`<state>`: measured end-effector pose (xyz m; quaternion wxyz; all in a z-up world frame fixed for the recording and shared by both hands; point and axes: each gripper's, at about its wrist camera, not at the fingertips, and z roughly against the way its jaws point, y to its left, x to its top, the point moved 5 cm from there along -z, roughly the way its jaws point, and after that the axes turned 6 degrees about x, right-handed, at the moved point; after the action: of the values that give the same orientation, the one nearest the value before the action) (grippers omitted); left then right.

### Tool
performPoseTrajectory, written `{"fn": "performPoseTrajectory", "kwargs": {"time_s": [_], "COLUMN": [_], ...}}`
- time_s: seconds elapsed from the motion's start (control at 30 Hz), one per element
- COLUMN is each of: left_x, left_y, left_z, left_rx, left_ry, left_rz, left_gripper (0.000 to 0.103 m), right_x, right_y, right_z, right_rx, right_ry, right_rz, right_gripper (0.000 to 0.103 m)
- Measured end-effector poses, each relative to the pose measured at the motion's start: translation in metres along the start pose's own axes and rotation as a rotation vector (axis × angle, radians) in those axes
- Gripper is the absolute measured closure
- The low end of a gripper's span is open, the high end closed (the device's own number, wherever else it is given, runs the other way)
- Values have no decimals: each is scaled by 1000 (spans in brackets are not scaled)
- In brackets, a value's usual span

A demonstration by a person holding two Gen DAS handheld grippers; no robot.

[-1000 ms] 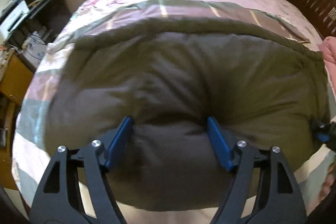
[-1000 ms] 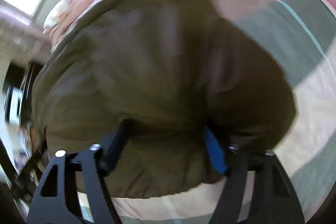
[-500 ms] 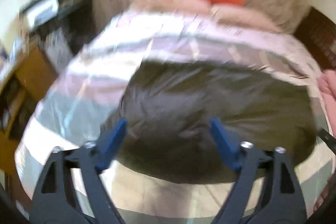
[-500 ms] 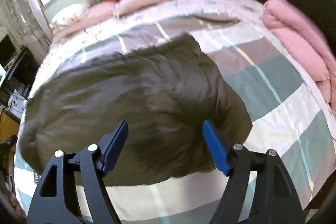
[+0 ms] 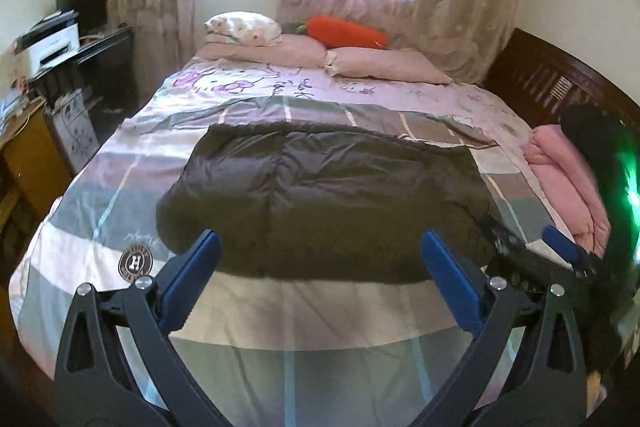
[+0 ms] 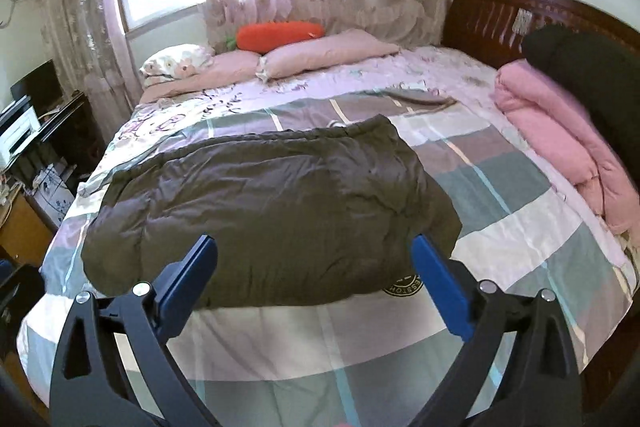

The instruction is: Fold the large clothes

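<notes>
A dark olive padded jacket (image 5: pixel 324 199) lies folded into a wide flat bundle across the middle of the bed (image 5: pixel 320 323); it also shows in the right wrist view (image 6: pixel 272 211). My left gripper (image 5: pixel 320 279) is open and empty, held back above the bed's near part, short of the jacket's near edge. My right gripper (image 6: pixel 316 283) is open and empty, likewise back from the jacket. The right gripper also shows in the left wrist view (image 5: pixel 532 251), by the jacket's right end.
A folded pink quilt (image 6: pixel 560 147) with a dark garment (image 6: pixel 588 75) on it lies at the bed's right side. Pillows (image 5: pixel 376 65) and an orange carrot plush (image 5: pixel 344 31) are at the far end. A desk with a printer (image 5: pixel 52 47) stands left. A wooden headboard (image 6: pixel 516 11) runs along the right.
Both grippers have pulled up and back from the jacket, where they pressed into it a second ago. The jacket stays folded on the bed.
</notes>
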<state>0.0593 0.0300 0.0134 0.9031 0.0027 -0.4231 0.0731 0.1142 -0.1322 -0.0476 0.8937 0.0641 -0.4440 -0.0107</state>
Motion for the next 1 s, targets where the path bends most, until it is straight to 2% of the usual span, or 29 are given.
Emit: {"fn": "performPoseTrajectory", "kwargs": {"time_s": [0.17, 0.33, 0.47, 0.67, 1.0], "left_x": [-3, 1, 1, 0, 0], "left_y": [-4, -2, -5, -13, -12], "left_z": [3, 15, 14, 12, 3], "left_rx": [27, 78, 67, 101, 109], "left_ry": [-9, -111, -113, -111, -87], "left_rz": [2, 10, -2, -52, -53], "left_gripper": [2, 2, 2, 2, 2], "right_x": [-8, -10, -12, -14, -12], "right_y": [14, 15, 19, 22, 30], "right_z": [12, 10, 7, 6, 11], "right_rx": [-15, -5, 3, 18, 44], "right_ry": [-33, -18, 6, 12, 9], "right_rz": [87, 94, 105, 105, 115], "right_gripper": [1, 1, 1, 1, 1]}}
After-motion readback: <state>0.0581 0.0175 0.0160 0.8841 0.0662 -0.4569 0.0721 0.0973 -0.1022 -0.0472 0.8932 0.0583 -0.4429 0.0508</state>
